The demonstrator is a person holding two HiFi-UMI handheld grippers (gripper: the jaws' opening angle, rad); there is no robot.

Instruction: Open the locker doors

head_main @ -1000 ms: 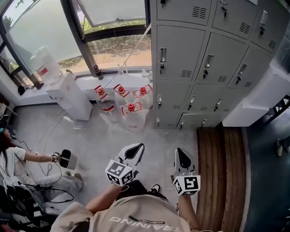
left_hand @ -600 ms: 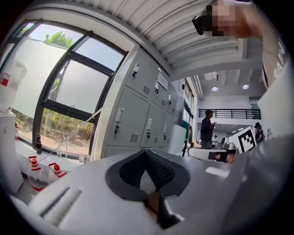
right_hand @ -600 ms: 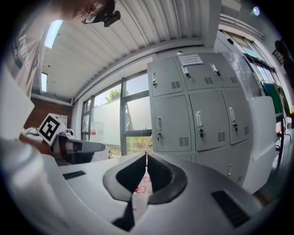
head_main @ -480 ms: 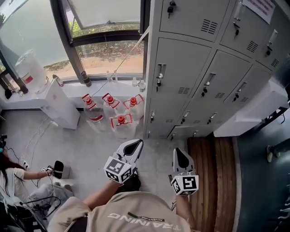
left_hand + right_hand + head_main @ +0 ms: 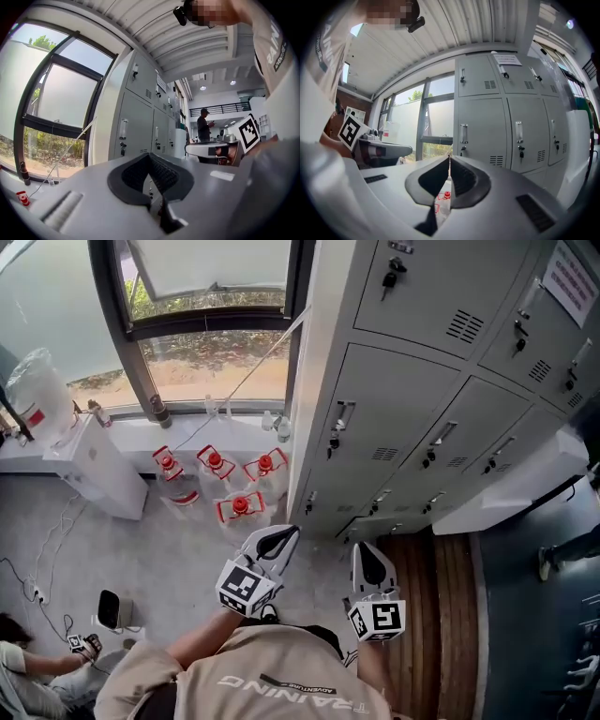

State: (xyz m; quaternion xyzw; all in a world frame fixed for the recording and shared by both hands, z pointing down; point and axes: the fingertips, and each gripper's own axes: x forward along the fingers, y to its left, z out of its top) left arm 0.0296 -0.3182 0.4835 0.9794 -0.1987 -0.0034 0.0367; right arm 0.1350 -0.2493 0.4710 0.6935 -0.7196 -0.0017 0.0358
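The bank of grey lockers (image 5: 403, 409) fills the upper right of the head view, and every door I can see is closed. Each door has a small vertical handle (image 5: 339, 418) with a lock under it. My left gripper (image 5: 277, 540) is held low in front of me. It points towards the lockers' left end, short of them, jaws shut and empty. My right gripper (image 5: 365, 553) is beside it, also shut on nothing. In the right gripper view the closed doors (image 5: 480, 136) stand straight ahead beyond the shut jaws. The left gripper view shows the lockers (image 5: 136, 126) at an angle.
Several water jugs with red caps (image 5: 216, 470) stand on the floor under the window (image 5: 206, 296), beside a white dispenser (image 5: 94, 465). A wooden strip of floor (image 5: 441, 596) runs before the lockers and a white unit (image 5: 506, 488) is at their right. A seated person (image 5: 37, 681) is at lower left.
I have walked closer to the lockers, which are now larger and nearer in the head view. Both grippers came forward with me and stayed shut. The jugs and seated person slid left and down.
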